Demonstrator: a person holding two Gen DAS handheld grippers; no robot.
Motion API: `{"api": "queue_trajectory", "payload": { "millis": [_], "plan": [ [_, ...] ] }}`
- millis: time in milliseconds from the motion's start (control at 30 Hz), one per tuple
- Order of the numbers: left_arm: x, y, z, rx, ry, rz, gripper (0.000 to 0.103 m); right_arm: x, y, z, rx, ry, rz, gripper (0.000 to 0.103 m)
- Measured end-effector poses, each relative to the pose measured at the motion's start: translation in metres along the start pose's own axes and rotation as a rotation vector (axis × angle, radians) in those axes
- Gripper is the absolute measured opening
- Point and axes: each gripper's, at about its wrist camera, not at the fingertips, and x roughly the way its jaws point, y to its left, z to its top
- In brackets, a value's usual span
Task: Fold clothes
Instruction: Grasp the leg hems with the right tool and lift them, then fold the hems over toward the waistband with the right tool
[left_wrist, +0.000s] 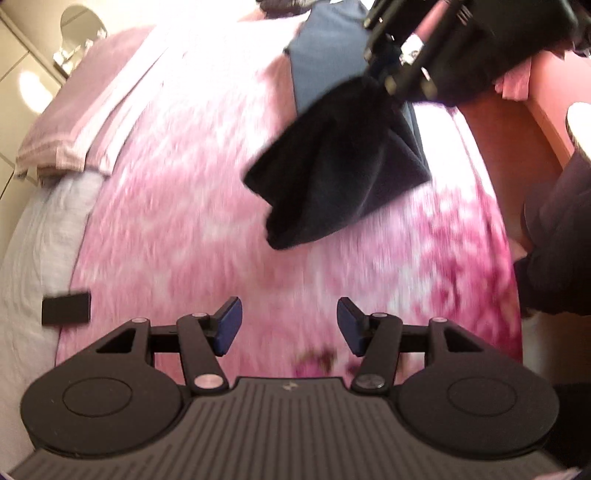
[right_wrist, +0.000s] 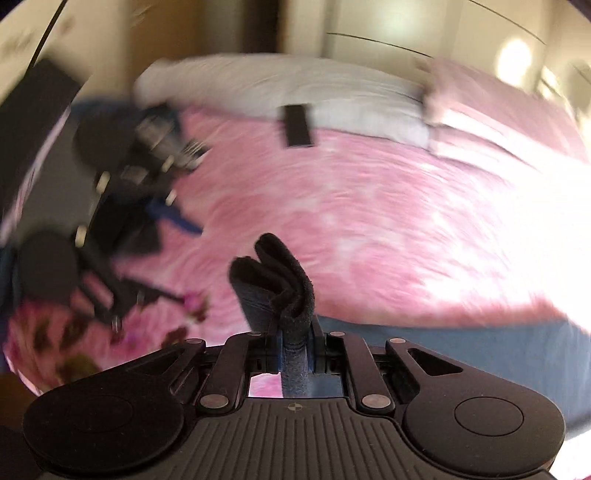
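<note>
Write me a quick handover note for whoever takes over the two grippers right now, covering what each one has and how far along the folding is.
Right gripper: shut on a bunched edge of the dark garment, which hangs lifted above the pink bedspread.
Left gripper: open, empty, over the bedspread.
Blue cloth lies behind the hanging garment; whether it is a separate piece is unclear.
Done: garment picked up.
Left: no fold visible yet; probably spread it flat, then fold.

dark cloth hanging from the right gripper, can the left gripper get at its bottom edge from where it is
Probably yes: the left gripper is open and empty, and only bare pink blanket lies between it and the dark cloth hanging from the right gripper.
</note>
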Motion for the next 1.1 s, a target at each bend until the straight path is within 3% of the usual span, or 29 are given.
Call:
{"api": "queue_trajectory", "payload": {
  "millis": [167,333,467,600,767,900,1033,1100],
  "plan": [
    [0.02,0.004,0.066,0.042,-0.046,0.0,0.053,-0.042,-0.11,0.003,0.286,-0.071,0.036,0.01],
    [0.056,0.003,0.147,0.061,-0.066,0.004,0.054,-0.067,-0.251,-0.03,0.525,-0.131,0.055,0.01],
    [0.098,-0.007,0.214,0.033,-0.031,-0.015,0.054,-0.055,-0.357,-0.072,0.664,-0.113,0.11,0.01],
    [0.134,-0.023,0.269,0.036,0.01,-0.06,0.054,-0.023,-0.438,-0.119,0.833,-0.057,0.177,0.011],
    [0.163,-0.044,0.311,0.117,0.041,-0.121,0.054,0.008,-0.489,-0.157,0.968,0.019,0.24,0.011],
    [0.18,-0.048,0.322,0.146,0.063,-0.142,0.054,0.015,-0.499,-0.167,1.003,0.058,0.244,0.014],
    [0.2,-0.035,0.326,0.138,0.08,-0.151,0.054,-0.001,-0.5,-0.171,1.045,0.026,0.149,0.032],
    [0.209,-0.027,0.325,0.13,0.077,-0.156,0.054,-0.016,-0.495,-0.172,1.065,0.014,0.068,0.033]
  ]
}}
